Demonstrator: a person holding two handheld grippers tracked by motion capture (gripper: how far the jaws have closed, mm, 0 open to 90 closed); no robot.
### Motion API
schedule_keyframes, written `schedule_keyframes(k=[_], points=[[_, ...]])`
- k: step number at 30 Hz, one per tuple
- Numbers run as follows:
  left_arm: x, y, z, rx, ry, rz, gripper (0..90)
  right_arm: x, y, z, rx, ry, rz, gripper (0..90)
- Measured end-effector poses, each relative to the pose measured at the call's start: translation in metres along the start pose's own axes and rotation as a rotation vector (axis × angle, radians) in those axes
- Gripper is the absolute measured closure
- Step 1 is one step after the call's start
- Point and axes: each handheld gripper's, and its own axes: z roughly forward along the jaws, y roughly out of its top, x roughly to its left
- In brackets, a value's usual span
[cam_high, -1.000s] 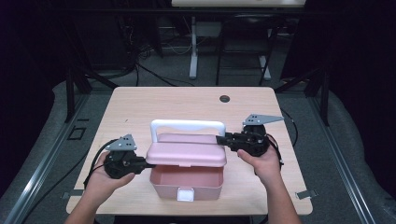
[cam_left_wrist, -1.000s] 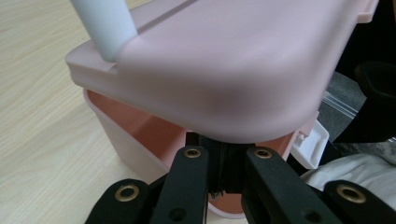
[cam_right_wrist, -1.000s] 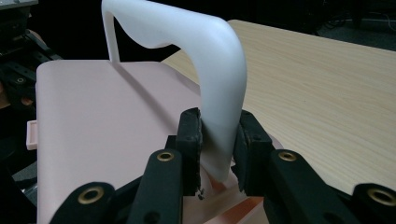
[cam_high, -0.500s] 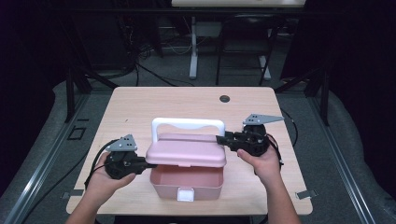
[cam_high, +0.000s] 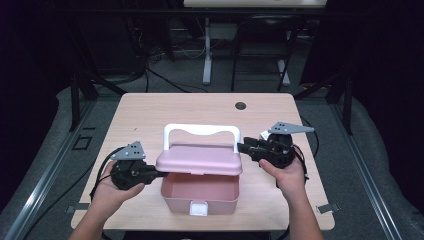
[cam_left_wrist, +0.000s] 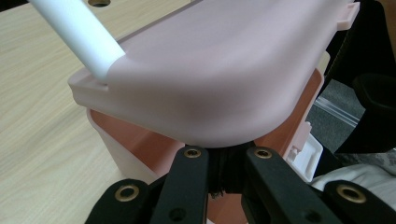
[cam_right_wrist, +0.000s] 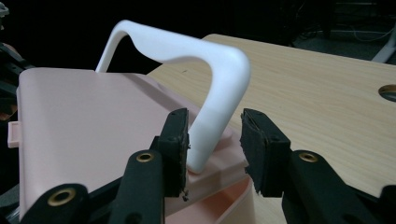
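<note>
A pink box (cam_high: 200, 192) stands open near the table's front edge. Its pink lid (cam_high: 200, 160) is lifted and tilted above it. My left gripper (cam_high: 159, 174) is shut on the lid's left edge (cam_left_wrist: 224, 70), jaws (cam_left_wrist: 226, 156) close together under the rim. The white handle (cam_high: 202, 129) stands upright on the lid. My right gripper (cam_high: 242, 147) is at the handle's right leg (cam_right_wrist: 187, 51). Its jaws (cam_right_wrist: 215, 135) have just been opening and stand open on either side of that leg, with a gap at the right pad (cam_right_wrist: 254, 140).
The wooden table (cam_high: 200, 107) has a round cable hole (cam_high: 240, 105) at the back. A white latch (cam_high: 198, 208) sits on the box's front wall. Dark floor, cables and table legs lie beyond the far edge.
The white handle stands a touch higher than before. Both hands and the lifted lid stay where they were.
</note>
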Motion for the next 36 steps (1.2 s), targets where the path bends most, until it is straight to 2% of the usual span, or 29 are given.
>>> schedule_keyframes(k=[4, 10, 25, 29, 31, 36], points=[[0.002, 0.003, -0.001, -0.01, 0.0, 0.004, 89.4, 0.0, -0.003, -0.004, -0.025, -0.028, 0.011, 58.2], [0.005, 0.009, -0.002, -0.033, 0.004, 0.007, 89.4, 0.001, -0.012, -0.006, -0.012, -0.066, 0.021, 57.9], [0.019, 0.024, -0.002, -0.077, -0.001, 0.0, 89.3, 0.007, -0.031, -0.009, 0.036, -0.115, 0.035, 57.5], [0.022, 0.027, -0.001, -0.084, 0.005, 0.004, 89.3, 0.01, -0.038, -0.005, 0.068, -0.11, 0.032, 62.4], [0.024, 0.029, -0.001, -0.094, 0.005, 0.002, 89.3, 0.012, -0.041, -0.003, 0.084, -0.098, 0.019, 66.0], [0.028, 0.033, 0.0, -0.106, 0.005, 0.004, 89.3, 0.025, -0.048, 0.002, 0.092, -0.11, -0.029, 75.7]])
